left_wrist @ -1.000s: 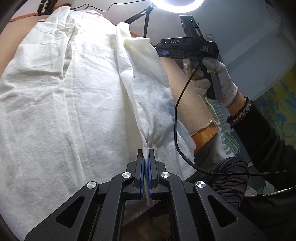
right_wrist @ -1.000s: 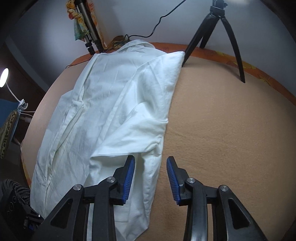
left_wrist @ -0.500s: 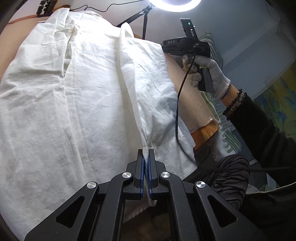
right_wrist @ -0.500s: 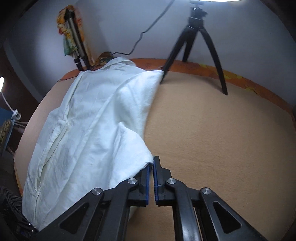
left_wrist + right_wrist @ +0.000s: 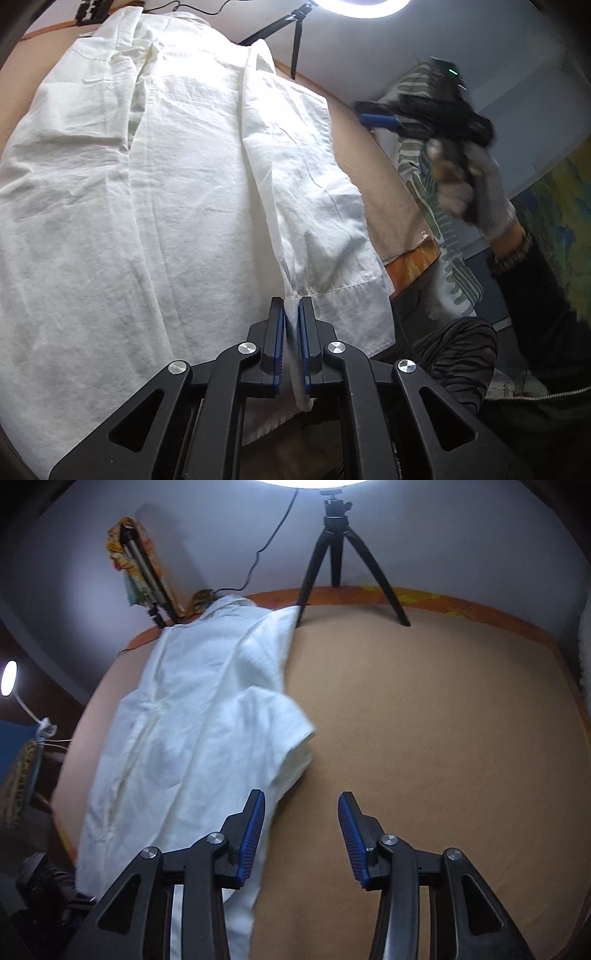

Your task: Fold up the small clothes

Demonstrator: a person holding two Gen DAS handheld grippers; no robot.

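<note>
From my left wrist view the white shirt (image 5: 177, 192) lies spread over the tan bed (image 5: 443, 738), filling the picture from about 9 to 1 o'clock. My left hand-held gripper (image 5: 291, 343) has its blue pads drawn almost together on a raised fold of the shirt's hem at 6 o'clock; the jaws have just eased apart slightly, with the cloth between them, and I cannot tell whether the pads press on it. At 2 o'clock a gloved hand (image 5: 469, 184), blurred, carries my right hand-held gripper (image 5: 301, 834) above the bed's edge. In the right wrist view its jaws have just been opening and now stand well apart with nothing between them, only bare bed. The shirt lies from 11 to 7 o'clock there, its sleeve (image 5: 280, 723) folded inward, just beside the left finger. A black tripod (image 5: 338, 554) stands at 12 o'clock on the bed's far edge.
</note>
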